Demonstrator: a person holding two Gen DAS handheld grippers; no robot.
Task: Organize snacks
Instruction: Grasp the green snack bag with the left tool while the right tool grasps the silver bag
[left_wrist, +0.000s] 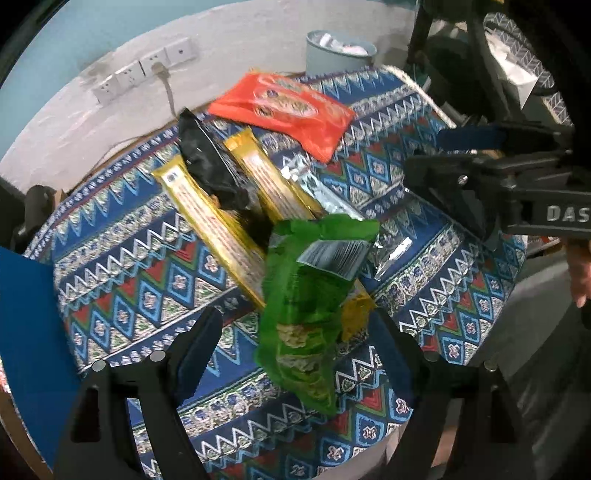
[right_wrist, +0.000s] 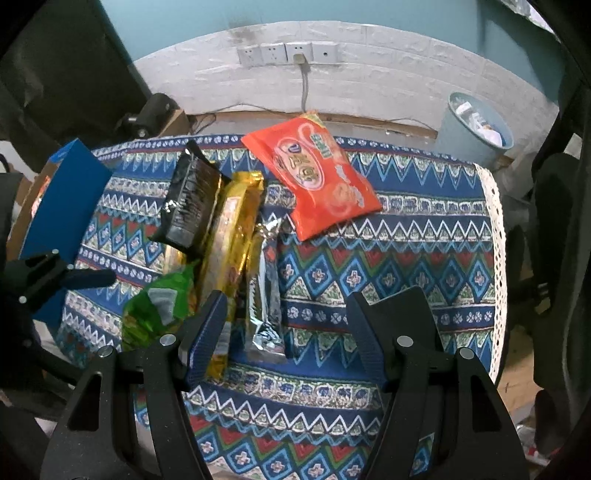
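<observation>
Snack packets lie in a pile on a patterned blue cloth (left_wrist: 406, 288): a green bag (left_wrist: 306, 302), two gold packets (left_wrist: 214, 229), a black packet (left_wrist: 210, 162), a silver packet (right_wrist: 264, 288) and a red bag (left_wrist: 288, 110) farther back. My left gripper (left_wrist: 299, 350) is open, its fingers on either side of the green bag's lower part. My right gripper (right_wrist: 286, 332) is open above the cloth, with the silver packet's near end between its fingers. It also shows in the left wrist view (left_wrist: 443, 155), open, at the right.
A blue box (right_wrist: 62, 221) stands at the table's left edge. A pale blue bin (right_wrist: 476, 125) sits behind the table at the right. Wall sockets (right_wrist: 288, 53) with a cable are on the white wall. Dark equipment stands at the far right.
</observation>
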